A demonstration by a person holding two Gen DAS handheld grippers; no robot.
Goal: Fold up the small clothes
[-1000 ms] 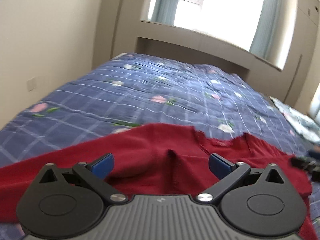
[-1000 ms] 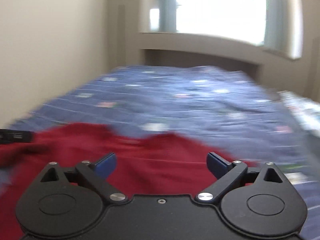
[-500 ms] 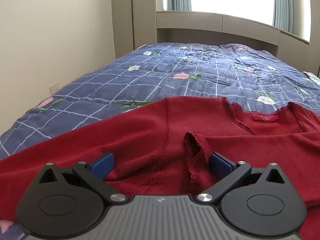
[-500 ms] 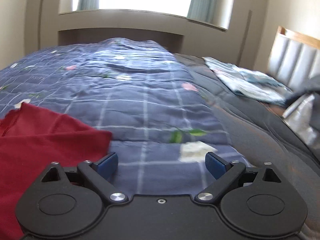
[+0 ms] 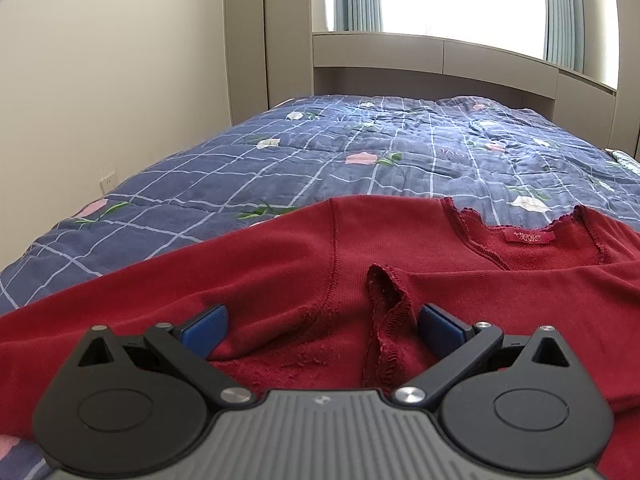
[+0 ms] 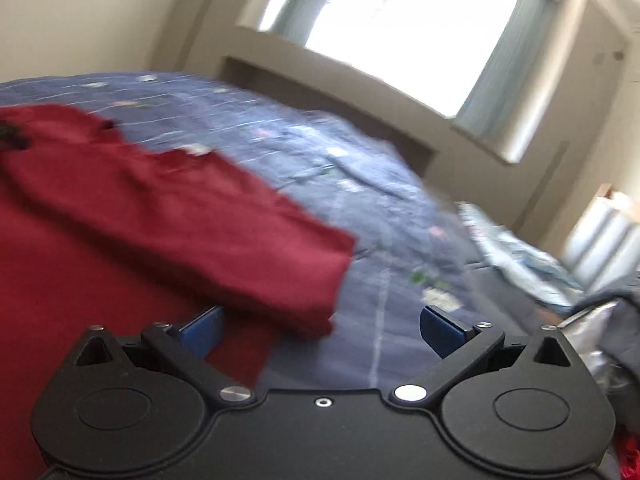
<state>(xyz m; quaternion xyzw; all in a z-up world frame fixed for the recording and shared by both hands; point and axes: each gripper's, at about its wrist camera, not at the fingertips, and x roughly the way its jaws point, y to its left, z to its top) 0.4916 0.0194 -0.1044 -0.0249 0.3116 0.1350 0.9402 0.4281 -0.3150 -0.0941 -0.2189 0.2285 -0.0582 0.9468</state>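
Note:
A dark red long-sleeved top lies spread on the blue checked quilt, its neck label facing up. One sleeve is folded across the chest, its lace cuff lying between my left fingers. My left gripper is open and empty, low over the top's left shoulder and armpit. In the blurred right wrist view the red top fills the left side. My right gripper is open and empty over the top's right edge, its left finger above the cloth.
The quilt covers a bed that runs to a beige cabinet under the window. A wall is at the left. Patterned folded cloth and a padded headboard are at the right.
My right gripper has swung back left and tilted, so the red top fills its left side again. My left gripper has held almost still over the shoulder. Both stay open.

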